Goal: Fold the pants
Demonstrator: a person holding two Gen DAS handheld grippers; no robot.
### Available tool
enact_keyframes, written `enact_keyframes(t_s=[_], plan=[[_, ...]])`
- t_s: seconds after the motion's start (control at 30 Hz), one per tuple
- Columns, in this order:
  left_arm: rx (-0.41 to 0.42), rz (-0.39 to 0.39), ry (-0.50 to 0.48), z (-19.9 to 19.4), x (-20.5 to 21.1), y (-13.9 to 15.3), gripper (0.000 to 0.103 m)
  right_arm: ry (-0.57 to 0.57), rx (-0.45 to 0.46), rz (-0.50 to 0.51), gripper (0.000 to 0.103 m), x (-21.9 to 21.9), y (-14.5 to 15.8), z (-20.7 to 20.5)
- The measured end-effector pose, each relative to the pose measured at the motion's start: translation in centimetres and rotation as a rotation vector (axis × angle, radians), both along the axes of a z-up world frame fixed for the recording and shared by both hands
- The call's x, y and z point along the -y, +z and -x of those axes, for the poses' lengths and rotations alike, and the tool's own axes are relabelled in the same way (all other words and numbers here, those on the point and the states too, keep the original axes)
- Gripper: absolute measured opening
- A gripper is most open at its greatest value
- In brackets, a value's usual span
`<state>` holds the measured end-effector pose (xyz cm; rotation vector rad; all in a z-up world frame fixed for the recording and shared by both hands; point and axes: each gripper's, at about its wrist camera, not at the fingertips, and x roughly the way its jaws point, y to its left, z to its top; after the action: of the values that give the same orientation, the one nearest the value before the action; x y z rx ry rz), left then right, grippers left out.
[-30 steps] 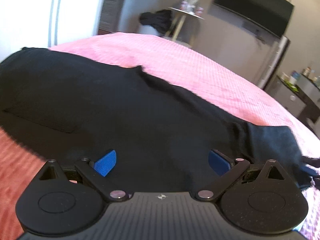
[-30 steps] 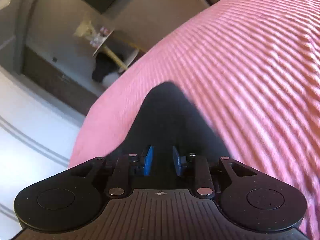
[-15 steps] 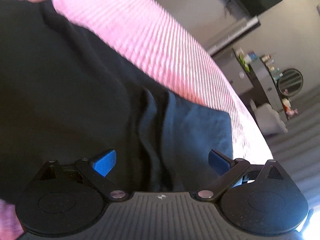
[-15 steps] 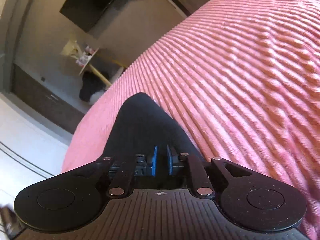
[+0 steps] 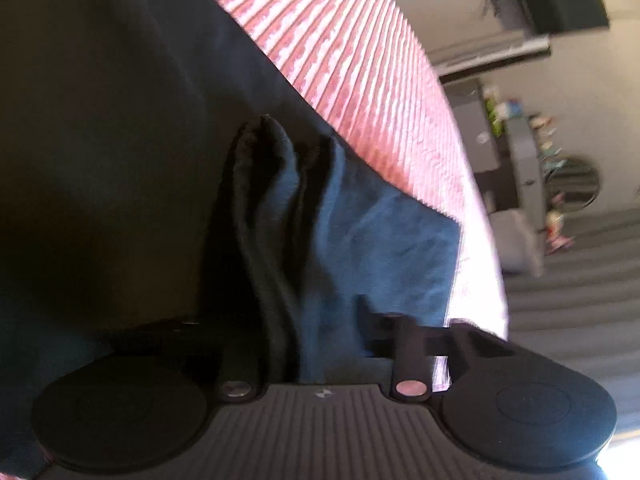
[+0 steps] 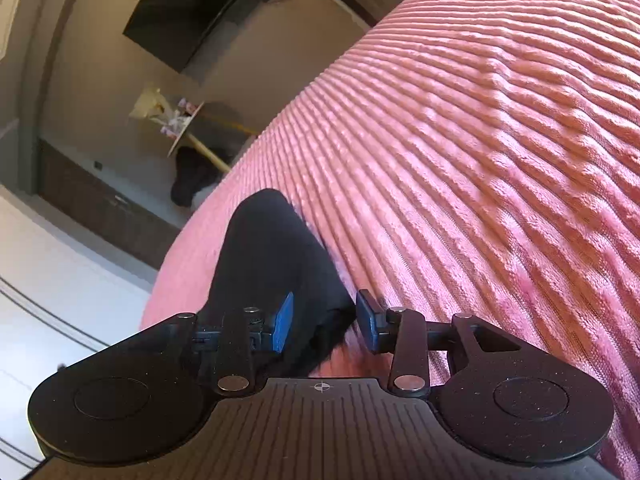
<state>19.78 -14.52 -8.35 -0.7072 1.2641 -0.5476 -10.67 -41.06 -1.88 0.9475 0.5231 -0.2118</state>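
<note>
Black pants lie on the pink ribbed bedspread. In the left wrist view the cloth bunches into a raised fold that runs down between my left gripper's fingers. The blue pads are hidden by the cloth and the fingers stand close together on the fold. In the right wrist view a narrow end of the pants lies between the fingers of my right gripper. Its blue pads stand apart, with the cloth loose between them.
The pink bedspread spreads to the right of the right gripper. Beyond the bed are a wall-mounted TV, a small table with dark clothing under it, and a shelf unit near the bed's edge.
My left gripper has moved in over the pants' bunched fold and closed from wide open onto it. My right gripper, shut on the pants' end half a second ago, has opened.
</note>
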Motion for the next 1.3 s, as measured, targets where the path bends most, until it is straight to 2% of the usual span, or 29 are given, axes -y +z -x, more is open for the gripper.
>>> enact_keyframes(t_s=[0.07, 0.23, 0.37, 0.47, 0.5, 0.57, 0.67, 0.73, 0.83, 0.93, 0.97, 1.03, 1.1, 1.17, 1.2, 1.27, 1.3], plan=[[0.040, -0.025, -0.029, 0.3, 0.0, 0.9, 0.007, 0.009, -0.003, 0.006, 0.041, -0.2, 0.3, 0.2], [0.142, 0.069, -0.016, 1.9, -3.0, 4.5, 0.007, 0.030, 0.020, 0.041, 0.043, -0.4, 2.0, 0.2], [0.263, 0.013, 0.020, 3.4, -7.2, 7.9, 0.007, 0.071, 0.032, 0.034, 0.047, -1.1, 2.9, -0.3], [0.323, -0.088, 0.058, 4.5, -10.4, 8.9, 0.007, 0.114, 0.027, -0.016, 0.058, -2.1, 3.2, -1.1], [0.332, -0.126, 0.079, 4.8, -11.6, 8.8, 0.007, 0.132, 0.024, -0.046, 0.062, -2.4, 3.1, -1.4], [0.297, -0.161, 0.130, 4.9, -13.6, 7.8, 0.007, 0.170, 0.024, -0.142, 0.067, -3.1, 2.8, -2.1], [0.234, -0.183, 0.151, 5.7, -15.0, 5.9, 0.008, 0.211, 0.008, -0.288, 0.069, -4.4, 1.9, -3.4], [0.219, -0.183, 0.155, 6.3, -15.1, 4.9, 0.008, 0.226, -0.028, -0.326, 0.071, -5.2, 1.4, -4.2], [0.206, -0.193, 0.165, 6.4, -15.4, 4.0, 0.014, 0.245, -0.085, -0.276, 0.065, -6.8, 1.4, -5.0], [0.226, -0.172, 0.181, 6.7, -15.9, 4.1, 0.014, 0.251, -0.076, -0.187, 0.055, -7.7, 2.6, -5.0], [0.236, -0.162, 0.187, 7.2, -17.3, 4.3, 0.014, 0.261, -0.082, -0.148, 0.051, -8.0, 3.3, -5.2], [0.261, -0.155, 0.194, 7.7, -17.8, 4.8, 0.014, 0.292, -0.097, -0.097, 0.050, -8.0, 4.1, -5.5], [0.291, -0.171, 0.195, 7.9, -17.5, 5.5, 0.014, 0.347, -0.122, -0.048, 0.050, -8.5, 4.7, -5.7], [0.311, -0.209, 0.204, 8.1, -17.0, 5.8, 0.018, 0.404, -0.109, -0.001, 0.050, -8.9, 6.0, -5.9], [0.326, -0.237, 0.225, 8.5, -17.0, 6.0, 0.022, 0.419, -0.094, 0.024, 0.050, -9.0, 6.6, -5.8], [0.352, -0.309, 0.287, 9.4, -17.6, 6.1, 0.041, 0.419, -0.063, 0.080, 0.050, -9.0, 7.9, -5.5], [0.361, -0.338, 0.327, 9.9, -18.0, 6.2, 0.053, 0.410, -0.054, 0.109, 0.050, -9.0, 8.4, -5.6]])
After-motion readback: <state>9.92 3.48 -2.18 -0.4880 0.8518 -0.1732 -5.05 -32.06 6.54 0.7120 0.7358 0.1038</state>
